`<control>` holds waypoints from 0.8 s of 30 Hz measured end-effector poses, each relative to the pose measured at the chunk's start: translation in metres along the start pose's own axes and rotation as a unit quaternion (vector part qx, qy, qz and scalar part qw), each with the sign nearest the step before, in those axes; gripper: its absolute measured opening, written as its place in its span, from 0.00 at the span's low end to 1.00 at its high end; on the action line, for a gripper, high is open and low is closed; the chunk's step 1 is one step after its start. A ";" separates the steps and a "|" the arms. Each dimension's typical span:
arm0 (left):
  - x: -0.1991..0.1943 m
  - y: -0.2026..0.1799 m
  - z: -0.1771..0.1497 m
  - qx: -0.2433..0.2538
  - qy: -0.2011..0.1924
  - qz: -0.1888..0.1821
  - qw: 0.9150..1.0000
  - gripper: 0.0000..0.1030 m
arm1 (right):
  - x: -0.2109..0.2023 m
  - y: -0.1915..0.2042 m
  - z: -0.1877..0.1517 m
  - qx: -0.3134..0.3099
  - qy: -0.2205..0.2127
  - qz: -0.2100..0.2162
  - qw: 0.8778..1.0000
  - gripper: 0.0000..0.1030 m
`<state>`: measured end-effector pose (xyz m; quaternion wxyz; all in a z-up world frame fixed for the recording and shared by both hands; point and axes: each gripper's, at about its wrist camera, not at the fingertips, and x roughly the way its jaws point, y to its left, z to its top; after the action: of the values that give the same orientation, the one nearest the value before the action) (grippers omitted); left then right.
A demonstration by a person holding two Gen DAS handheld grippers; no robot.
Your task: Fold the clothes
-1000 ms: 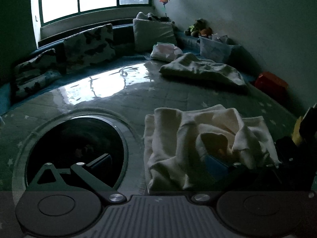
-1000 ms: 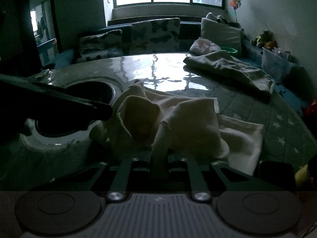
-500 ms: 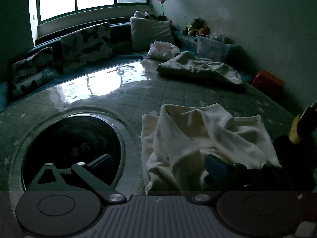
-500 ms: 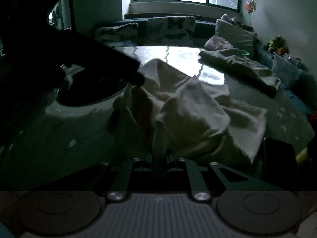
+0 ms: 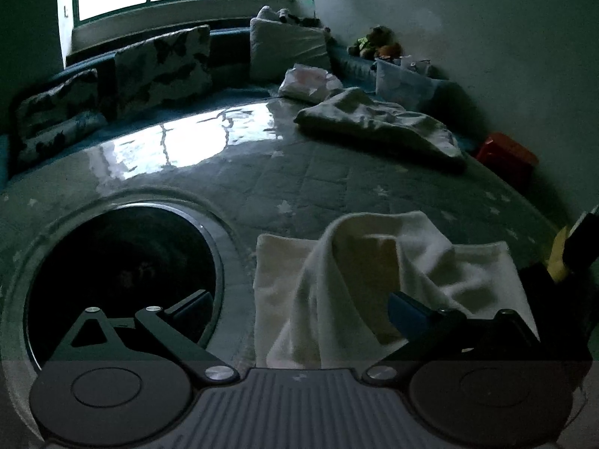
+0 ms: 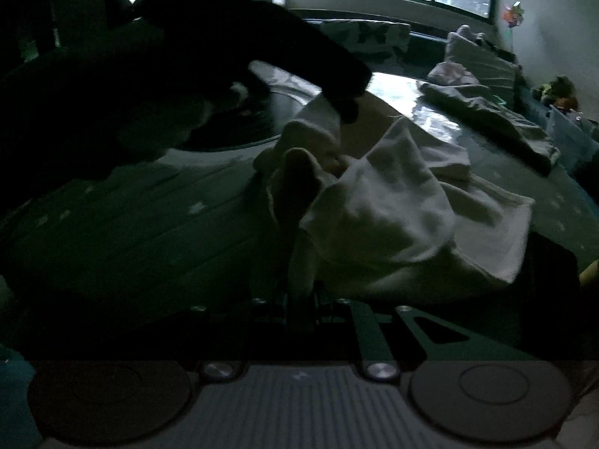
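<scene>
A cream cloth [image 5: 374, 284] lies rumpled on the quilted star-patterned table [image 5: 318, 179], partly lifted into a hump. My left gripper [image 5: 299, 310] is open, its fingers spread wide; the cloth lies between them and over the right finger [image 5: 408, 312]. In the right wrist view the same cloth [image 6: 393, 205] is drawn up in a strand into my right gripper [image 6: 299, 299], which is shut on it. The left gripper shows there as a dark shape [image 6: 318, 71] above the cloth's far edge.
A round dark opening [image 5: 119, 280] is set in the table at the left. A grey garment [image 5: 378, 127] lies at the far right, with a white bundle [image 5: 310, 80] behind it. Cushions [image 5: 161, 63], a storage bin [image 5: 404, 82] and a red box [image 5: 505, 157] line the edges.
My right gripper has pulled the cloth towards itself and to the left, lifting it into a taller hump. My left gripper stayed open and shifted over the cloth's left side.
</scene>
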<state>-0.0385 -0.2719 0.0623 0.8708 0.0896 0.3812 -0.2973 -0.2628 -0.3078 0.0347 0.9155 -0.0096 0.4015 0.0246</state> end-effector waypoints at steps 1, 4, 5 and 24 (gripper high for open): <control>0.002 0.001 0.000 -0.002 0.003 0.000 1.000 0.89 | -0.001 0.002 -0.001 -0.005 0.001 0.004 1.000 0.11; 0.008 0.005 -0.001 -0.008 0.013 0.002 1.000 0.68 | -0.004 0.007 -0.003 -0.014 0.005 0.017 1.000 0.11; 0.010 0.007 -0.002 -0.010 0.017 0.002 1.000 0.65 | -0.004 0.009 -0.003 -0.018 0.005 0.019 1.000 0.11; -0.005 0.025 -0.017 -0.012 0.011 0.004 1.000 0.23 | -0.039 -0.012 0.023 0.031 -0.023 0.023 0.999 0.22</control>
<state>-0.0366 -0.2427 0.0517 0.8689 0.0842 0.3938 -0.2879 -0.2717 -0.3201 0.0786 0.9237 0.0287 0.3807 0.0332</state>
